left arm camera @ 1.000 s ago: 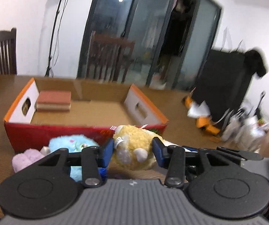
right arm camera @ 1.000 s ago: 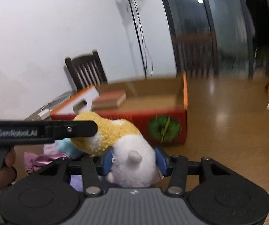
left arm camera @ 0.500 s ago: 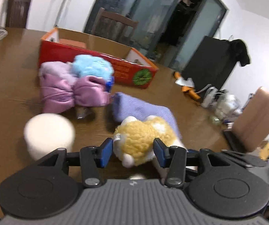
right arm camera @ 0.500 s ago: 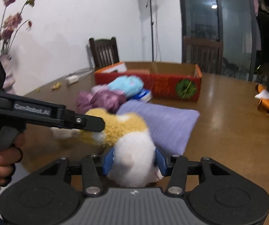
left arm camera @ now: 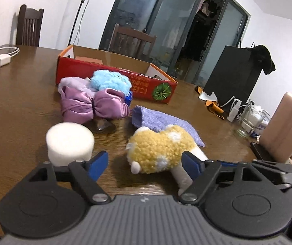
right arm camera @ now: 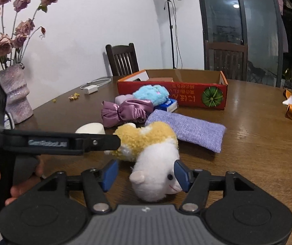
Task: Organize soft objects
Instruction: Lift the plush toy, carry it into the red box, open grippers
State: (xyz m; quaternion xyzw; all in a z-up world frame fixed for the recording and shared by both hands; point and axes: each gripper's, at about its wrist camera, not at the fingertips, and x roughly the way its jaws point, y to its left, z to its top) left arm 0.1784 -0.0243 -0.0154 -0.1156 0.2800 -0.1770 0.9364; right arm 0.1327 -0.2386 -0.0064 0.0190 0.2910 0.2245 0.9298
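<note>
Left wrist view: your left gripper (left arm camera: 144, 163) and right gripper (right arm camera: 144, 175) have both just been opening off the yellow-and-white plush toy (left arm camera: 162, 149), which lies on the table (left arm camera: 13, 94) well in front of the red cardboard box (left arm camera: 113, 79). The box holds only a pinkish-brown sponge block (right arm camera: 160, 79). So by my reckoning you have barely started: the blue plush (left arm camera: 110, 79), purple satin bow (left arm camera: 93, 106), lavender cloth (right arm camera: 188, 128) and white foam cylinder (left arm camera: 69, 143) sit outside the box, in front of it.

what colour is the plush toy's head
White, with a yellow curly body; the plush toy shows best in the right wrist view.

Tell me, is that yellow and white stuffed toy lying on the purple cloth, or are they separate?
Cannot tell. In the right wrist view the stuffed toy overlaps the near edge of the purple cloth, hiding any gap; the left wrist view hides it too.
</note>
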